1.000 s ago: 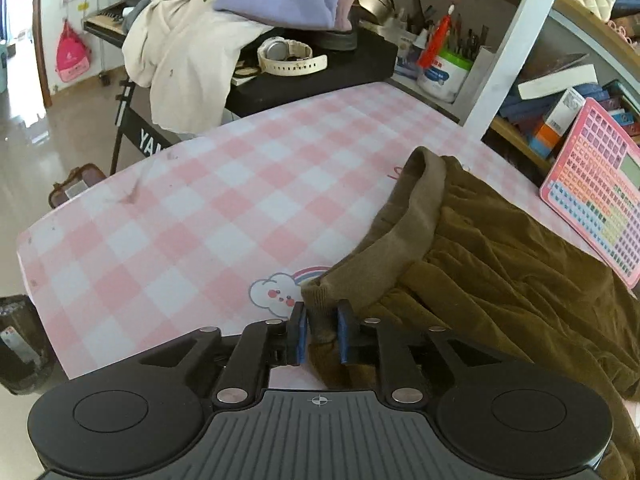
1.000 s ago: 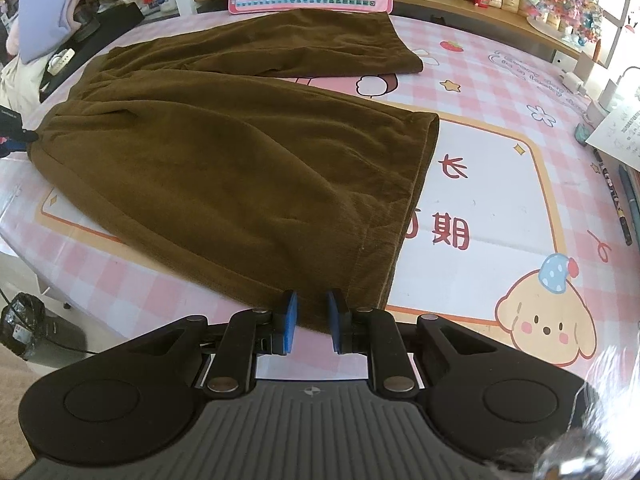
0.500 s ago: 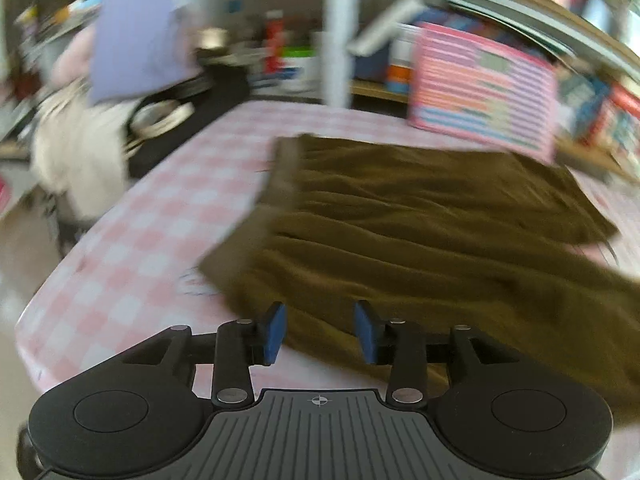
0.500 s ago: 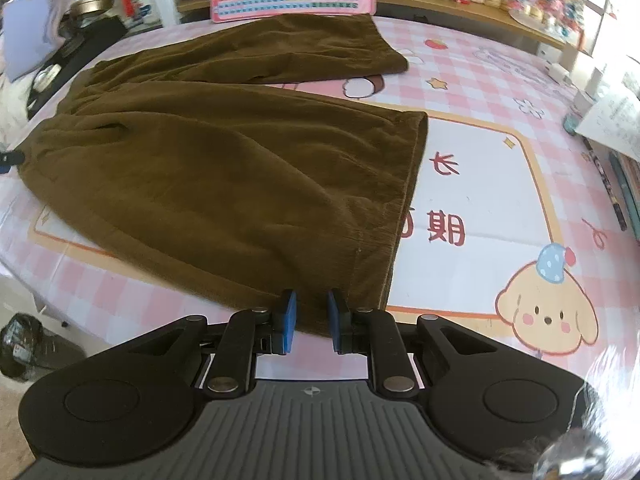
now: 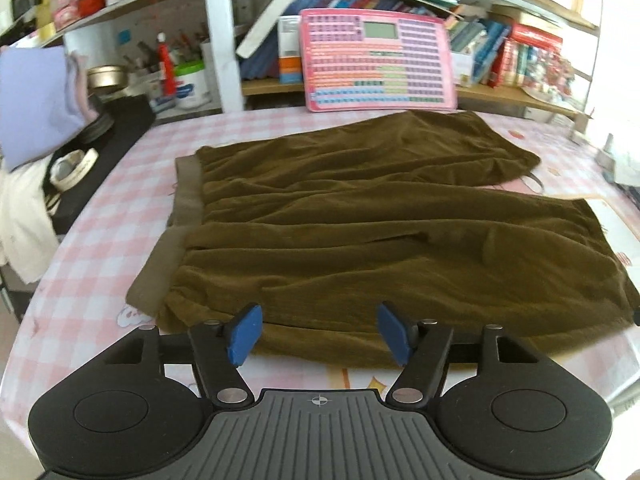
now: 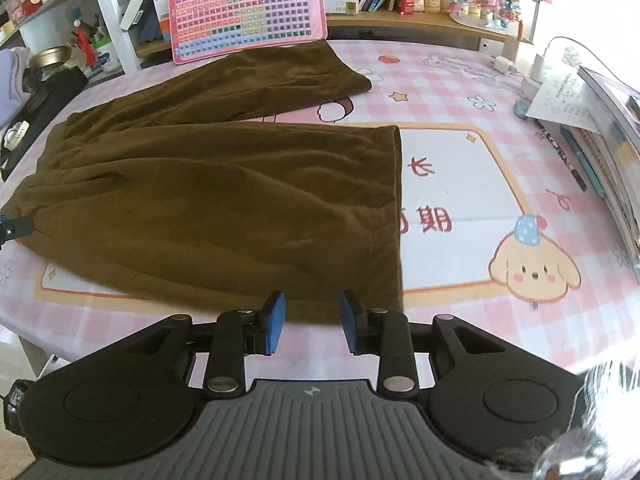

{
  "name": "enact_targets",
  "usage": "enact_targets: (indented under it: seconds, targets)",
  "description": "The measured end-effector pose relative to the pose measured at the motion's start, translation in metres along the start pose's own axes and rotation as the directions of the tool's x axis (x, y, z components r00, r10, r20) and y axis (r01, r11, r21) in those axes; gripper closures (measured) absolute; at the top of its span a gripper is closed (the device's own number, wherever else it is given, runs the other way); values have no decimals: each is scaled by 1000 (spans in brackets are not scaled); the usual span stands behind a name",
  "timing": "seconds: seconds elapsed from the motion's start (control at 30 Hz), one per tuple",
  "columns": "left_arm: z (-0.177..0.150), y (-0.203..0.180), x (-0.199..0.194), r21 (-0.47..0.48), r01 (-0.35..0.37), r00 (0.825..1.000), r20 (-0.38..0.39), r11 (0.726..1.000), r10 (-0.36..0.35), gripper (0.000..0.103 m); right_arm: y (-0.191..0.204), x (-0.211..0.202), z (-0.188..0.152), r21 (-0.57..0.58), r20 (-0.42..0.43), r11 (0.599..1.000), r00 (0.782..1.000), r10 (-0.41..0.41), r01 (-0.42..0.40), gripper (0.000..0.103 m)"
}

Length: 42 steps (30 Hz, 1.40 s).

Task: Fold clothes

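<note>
Brown corduroy trousers [image 5: 360, 224] lie spread flat on the pink checked table [image 5: 112, 240], waistband to the left, both legs running right. My left gripper [image 5: 318, 334] hovers at the near edge by the waist, its jaws opening, blue pads apart and off the cloth. In the right wrist view the same trousers [image 6: 224, 200] fill the middle. My right gripper [image 6: 312, 326] sits at the near leg's hem corner, its jaws opening too, with the cloth edge just beyond the pads and nothing pinched. The left gripper's tip [image 6: 16, 228] shows at the left edge.
A pink keyboard toy [image 5: 378, 66] leans on the shelf behind the trousers. A black stand [image 5: 100, 148] with a watch and folded clothes sits at the left. Books and papers [image 6: 600, 132] crowd the right edge; chargers [image 6: 520, 64] stand at the back right.
Both grippers let go of the trousers and opened. The left one rolled and swung from the waistband corner round to the near edge; the right one backed off the hem slightly.
</note>
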<state>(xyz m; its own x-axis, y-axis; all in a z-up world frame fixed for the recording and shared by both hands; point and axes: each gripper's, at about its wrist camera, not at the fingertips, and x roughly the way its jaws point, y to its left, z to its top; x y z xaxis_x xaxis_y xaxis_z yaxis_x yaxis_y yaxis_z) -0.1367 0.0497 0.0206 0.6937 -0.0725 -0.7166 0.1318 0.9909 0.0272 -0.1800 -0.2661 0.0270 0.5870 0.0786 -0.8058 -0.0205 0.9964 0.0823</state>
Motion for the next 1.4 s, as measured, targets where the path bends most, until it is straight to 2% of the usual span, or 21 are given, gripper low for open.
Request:
enact_targets:
  seconds: [0.37, 0.43, 0.8, 0.97, 1.1, 1.4]
  targets:
    - [-2, 16, -7, 108, 63, 998, -3, 992, -63, 23, 42, -18, -18, 51, 18, 996, 997, -78, 77, 56]
    - [-4, 21, -9, 122, 74, 997, -4, 990, -74, 20, 51, -20, -21, 56, 19, 995, 996, -87, 86, 46]
    - [-13, 53, -20, 135, 112, 994, -10, 984, -112, 9, 91, -24, -30, 64, 22, 987, 988, -151, 150, 17]
    - [-11, 64, -20, 125, 148, 989, -34, 981, -145, 9, 98, -25, -29, 70, 18, 981, 983, -183, 182, 16]
    - [-11, 69, -15, 123, 141, 989, -49, 982, -136, 9, 96, -27, -25, 48, 9, 981, 982, -188, 188, 16]
    - [7, 78, -5, 67, 136, 989, -66, 988, -132, 9, 53, -35, 2, -3, 22, 985, 985, -170, 170, 16]
